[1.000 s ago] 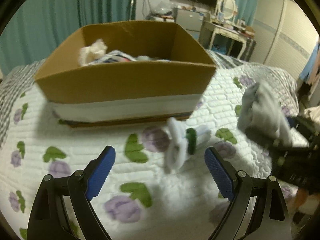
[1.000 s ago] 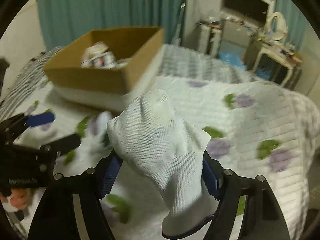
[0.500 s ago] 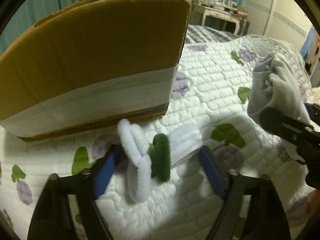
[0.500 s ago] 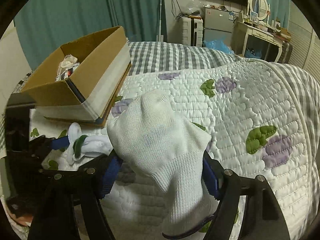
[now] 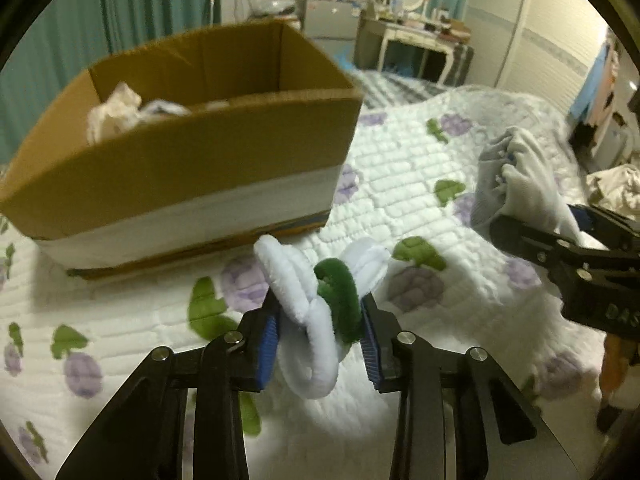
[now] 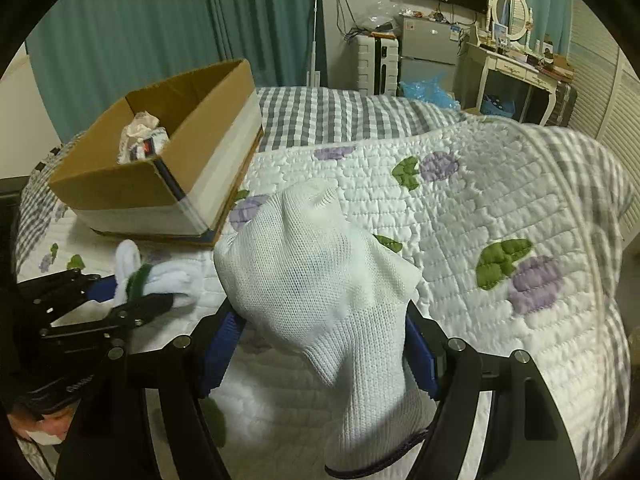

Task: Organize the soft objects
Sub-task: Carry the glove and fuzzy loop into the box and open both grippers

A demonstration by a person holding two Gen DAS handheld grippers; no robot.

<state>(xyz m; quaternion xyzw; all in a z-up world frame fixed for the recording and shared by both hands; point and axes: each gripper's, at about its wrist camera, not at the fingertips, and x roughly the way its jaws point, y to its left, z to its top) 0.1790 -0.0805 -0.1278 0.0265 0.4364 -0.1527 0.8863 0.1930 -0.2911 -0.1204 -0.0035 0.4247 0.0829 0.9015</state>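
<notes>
Quilt w/ purple flowers & green leaves covered the bed. Cardboard box sat on it at far left, open top, long axis running left-right in the left wrist view, w/ crumpled cloth items inside at its left end. White knit glove was clamped btwn the right gripper pads, long axis roughly upright, fingertip end pointing up & far, cuff hanging near the camera. Left gripper was closed on the white-and-green fuzzy sock bundle, just above the quilt, near side of the box; bundle's long axis ran near-to-far, loops sticking up toward the box.
</notes>
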